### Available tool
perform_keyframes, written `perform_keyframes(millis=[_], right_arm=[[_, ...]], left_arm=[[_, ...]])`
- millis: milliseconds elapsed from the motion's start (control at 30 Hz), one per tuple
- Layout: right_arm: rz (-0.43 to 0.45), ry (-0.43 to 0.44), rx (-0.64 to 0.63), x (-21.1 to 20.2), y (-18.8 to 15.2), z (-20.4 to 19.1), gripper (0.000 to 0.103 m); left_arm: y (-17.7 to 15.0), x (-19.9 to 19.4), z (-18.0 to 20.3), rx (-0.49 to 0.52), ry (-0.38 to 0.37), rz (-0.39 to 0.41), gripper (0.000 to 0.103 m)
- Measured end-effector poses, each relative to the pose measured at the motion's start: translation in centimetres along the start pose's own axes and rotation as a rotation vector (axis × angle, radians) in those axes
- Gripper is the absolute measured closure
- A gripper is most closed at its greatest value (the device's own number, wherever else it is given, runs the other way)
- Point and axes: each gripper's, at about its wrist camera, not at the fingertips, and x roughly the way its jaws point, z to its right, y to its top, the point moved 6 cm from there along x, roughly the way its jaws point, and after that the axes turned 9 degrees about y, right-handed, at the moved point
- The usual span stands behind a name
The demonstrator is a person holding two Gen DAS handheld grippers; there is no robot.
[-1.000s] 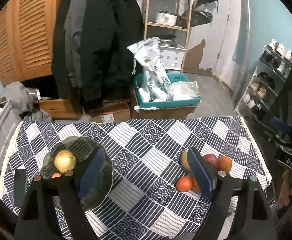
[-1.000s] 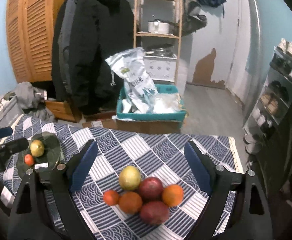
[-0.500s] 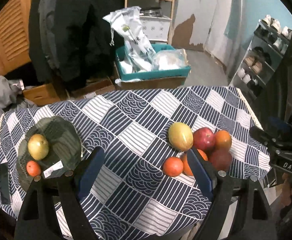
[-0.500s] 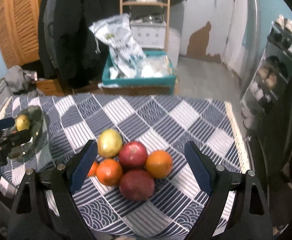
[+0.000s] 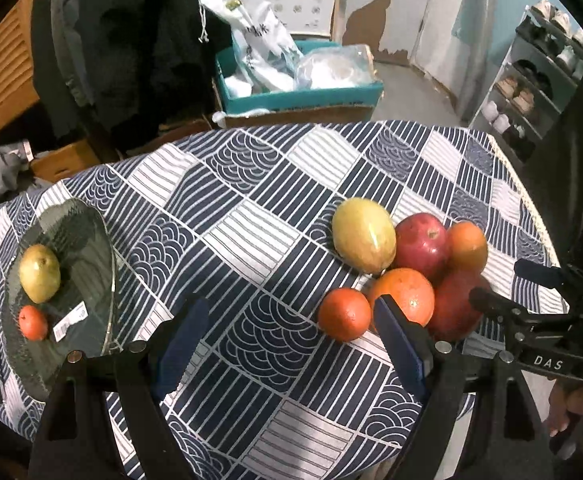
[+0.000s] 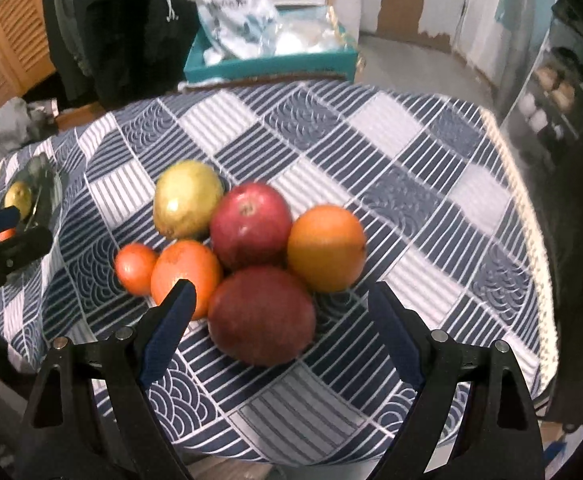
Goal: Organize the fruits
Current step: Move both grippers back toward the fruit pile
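Observation:
A pile of fruit lies on the patterned tablecloth (image 6: pixel 411 152): a yellow-green fruit (image 6: pixel 187 198), a red apple (image 6: pixel 251 226), an orange (image 6: pixel 325 248), a dark red fruit (image 6: pixel 261 316), another orange (image 6: pixel 187 272) and a small tangerine (image 6: pixel 135 268). My right gripper (image 6: pixel 281 330) is open and empty, with the dark red fruit between its jaws. My left gripper (image 5: pixel 285 340) is open and empty, above the cloth left of the pile (image 5: pixel 403 272). A glass plate (image 5: pixel 83 240) at the left holds a yellow-green fruit (image 5: pixel 39 274) and a small tangerine (image 5: pixel 33 322).
The table's edge (image 6: pixel 531 216) runs close on the right. Behind the table stands a teal box (image 5: pixel 299 92) with white bags. A shoe rack (image 5: pixel 539 80) is at the right, dark coats (image 5: pixel 123 40) at the back left.
Both grippers have moved forward and down toward the fruit pile. The left gripper has shifted right, away from the plate. Both stay open.

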Motion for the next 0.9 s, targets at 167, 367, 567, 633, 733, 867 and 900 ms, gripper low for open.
perform_keyframes(millis=[167,367,567,633,733,867,900], right_arm=[[-0.045,0.016,0.005,1.7,-0.8,0.1,0.015],[-0.094,0.006,-0.004,3.2,-1.5,0.0,0.015],[-0.136,0.066,0.017,4.6,-2.0,-0.1,0.027],[-0.137,0.073,0.019,4.7,-2.0,-0.1,0.028],[-0.143,0.058,0.004,4.4,-2.1,-0.1,0.028],[-0.146,0.028,0.007,3.8,-2.5,0.5,0.028],[-0.147,0.027,0.015,3.7,-2.5,0.7,0.028]], left_arm=[[-0.5,1.5,0.4,0.004,-0.001,-0.026,0.017],[-0.9,2.5,1.2,0.017,-0.012,-0.045,0.017],[-1.2,2.8,2.1,0.041,-0.039,-0.05,0.017],[-1.2,3.0,2.5,0.052,-0.052,-0.051,0.017],[-1.4,3.5,2.9,0.072,-0.061,-0.056,0.017],[-1.7,4.3,3.3,0.085,-0.059,-0.072,0.017],[-1.8,4.6,3.4,0.086,-0.06,-0.078,0.017]])
